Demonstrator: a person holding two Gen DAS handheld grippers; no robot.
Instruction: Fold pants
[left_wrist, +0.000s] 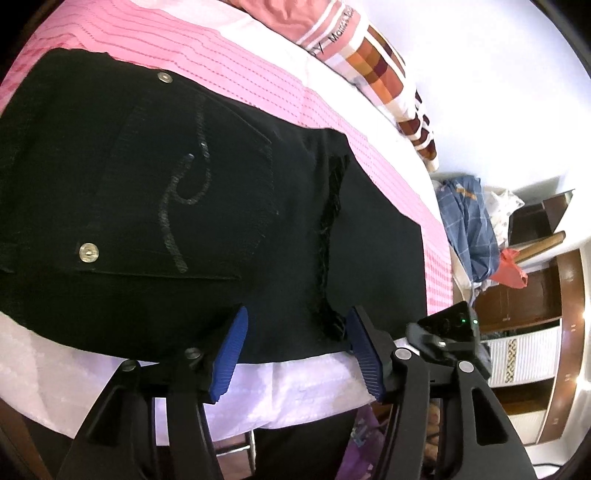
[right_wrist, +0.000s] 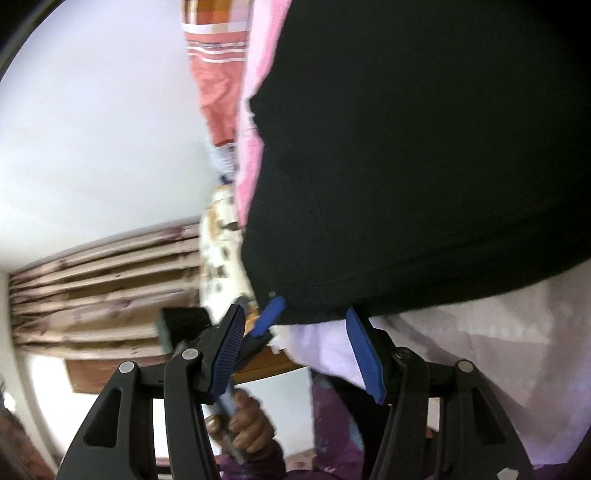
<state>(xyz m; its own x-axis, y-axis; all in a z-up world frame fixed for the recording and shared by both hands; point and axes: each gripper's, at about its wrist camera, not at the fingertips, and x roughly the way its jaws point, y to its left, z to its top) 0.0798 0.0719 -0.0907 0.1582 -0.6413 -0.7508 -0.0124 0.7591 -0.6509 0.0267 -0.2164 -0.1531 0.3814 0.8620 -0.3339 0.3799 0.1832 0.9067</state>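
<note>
Left hand-held gripper unclenched over black pants; right likewise; long axis crosswise.

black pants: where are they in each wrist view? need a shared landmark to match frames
Left wrist: black pants fill left and centre, pocket side up, on the pink bedspread.
Right wrist: they fill the upper right.
Shared landmark: the orange checked pillow, top right in left wrist, top centre in right wrist.

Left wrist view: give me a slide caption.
Left gripper open above the near edge of folded black pants on a pink bedspread.
</note>
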